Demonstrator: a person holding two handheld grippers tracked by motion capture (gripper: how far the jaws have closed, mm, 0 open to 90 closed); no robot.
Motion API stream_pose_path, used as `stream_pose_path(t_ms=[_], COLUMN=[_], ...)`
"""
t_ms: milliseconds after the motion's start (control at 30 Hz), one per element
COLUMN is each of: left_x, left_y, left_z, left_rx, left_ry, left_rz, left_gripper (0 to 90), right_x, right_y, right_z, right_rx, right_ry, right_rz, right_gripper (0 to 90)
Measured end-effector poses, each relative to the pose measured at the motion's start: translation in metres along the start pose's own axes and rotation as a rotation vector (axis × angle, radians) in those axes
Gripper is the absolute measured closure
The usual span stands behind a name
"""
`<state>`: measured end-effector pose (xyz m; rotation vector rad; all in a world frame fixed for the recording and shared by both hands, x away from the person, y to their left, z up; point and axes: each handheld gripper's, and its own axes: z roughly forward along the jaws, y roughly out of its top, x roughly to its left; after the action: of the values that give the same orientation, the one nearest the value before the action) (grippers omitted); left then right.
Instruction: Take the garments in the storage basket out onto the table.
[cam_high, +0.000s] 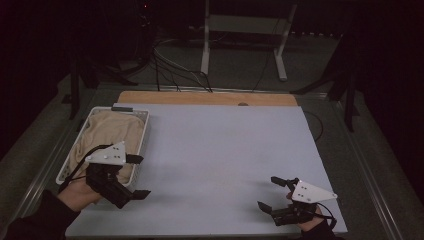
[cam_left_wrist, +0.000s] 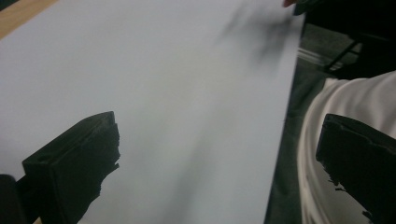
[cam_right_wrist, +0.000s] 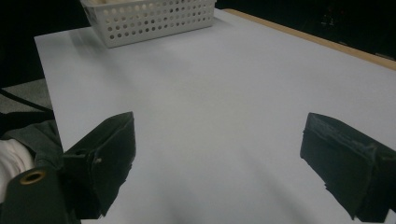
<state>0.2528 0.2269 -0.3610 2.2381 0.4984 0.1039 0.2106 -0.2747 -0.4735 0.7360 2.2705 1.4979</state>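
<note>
Basket (cam_high: 142, 131), white and perforated, at left edge of tabletop (cam_high: 225, 150), on pale sheet; tan cloth (cam_high: 107, 132) heaped inside. Left gripper (cam_high: 138, 176) just beside basket's near right corner, jaws spread wide, nothing between them, held in left hand (cam_high: 80, 192). Right gripper (cam_high: 269, 192) well apart from basket, toward near right corner of tabletop, jaws likewise spread and empty. Wooden strip (cam_high: 207, 98) showing beyond sheet's far edge.

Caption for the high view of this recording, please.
Person's two open grippers, left gripper beside a white basket holding a beige cloth, right gripper low over a pale sheet.
</note>
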Motion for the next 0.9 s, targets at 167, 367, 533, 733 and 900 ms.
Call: stream_pose_path(t_ms=[167,367,533,733,900], left_x=[0.014,0.031,0.045,0.067,0.087], left_y=[-0.006,-0.014,-0.022,-0.032,-0.041], left_z=[-0.013,-0.023,-0.029,-0.037,-0.043], left_rx=[-0.017,-0.007,0.003,0.016,0.019], left_ry=[0.046,0.105,0.154,0.227,0.287], left_rz=[-0.041,-0.079,-0.116,-0.166,-0.218], left_gripper=[0.1,0.1,0.1,0.1,0.1], right_x=[0.0,0.0,0.0,0.001,0.001], right_y=[0.0,0.0,-0.001,0.0,0.0], right_z=[0.001,0.001,0.001,0.002,0.002], right_rx=[0.003,0.005,0.008,0.009,0.006], right_ry=[-0.006,-0.012,-0.012,-0.006,-0.011], right_rz=[-0.001,-0.004,-0.005,-0.006,-0.009], right_gripper=[10.6,10.6,10.6,10.6,10.7])
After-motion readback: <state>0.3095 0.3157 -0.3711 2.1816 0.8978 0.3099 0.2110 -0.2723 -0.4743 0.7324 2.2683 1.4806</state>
